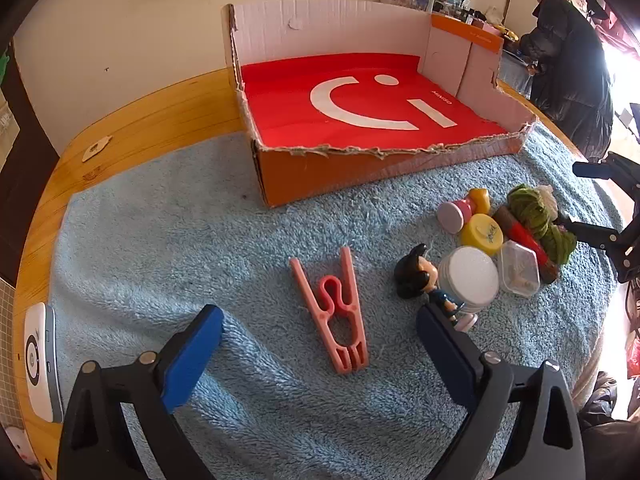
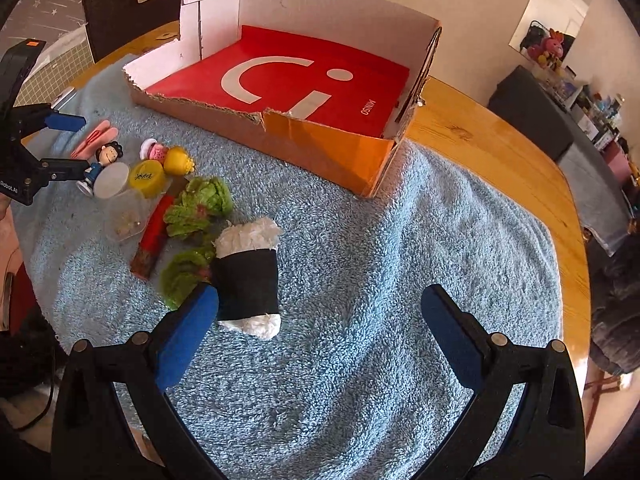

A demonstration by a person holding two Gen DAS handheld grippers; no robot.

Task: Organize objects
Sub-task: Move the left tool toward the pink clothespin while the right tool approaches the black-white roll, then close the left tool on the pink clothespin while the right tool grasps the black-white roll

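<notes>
Left hand-held gripper (image 1: 320, 334), blue-padded jaws wide and empty, straddles a pink plastic clothes peg (image 1: 334, 314) on the fluffy blue towel (image 1: 160, 240). Right hand-held gripper (image 2: 320, 320) gapes empty beside a plush rice roll (image 2: 248, 276). Behind sits a torn cardboard box (image 2: 320, 148).

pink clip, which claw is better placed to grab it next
Left. The pink clip lies between the open left claw fingers; the right claw sits over by the rice ball toy.
</notes>
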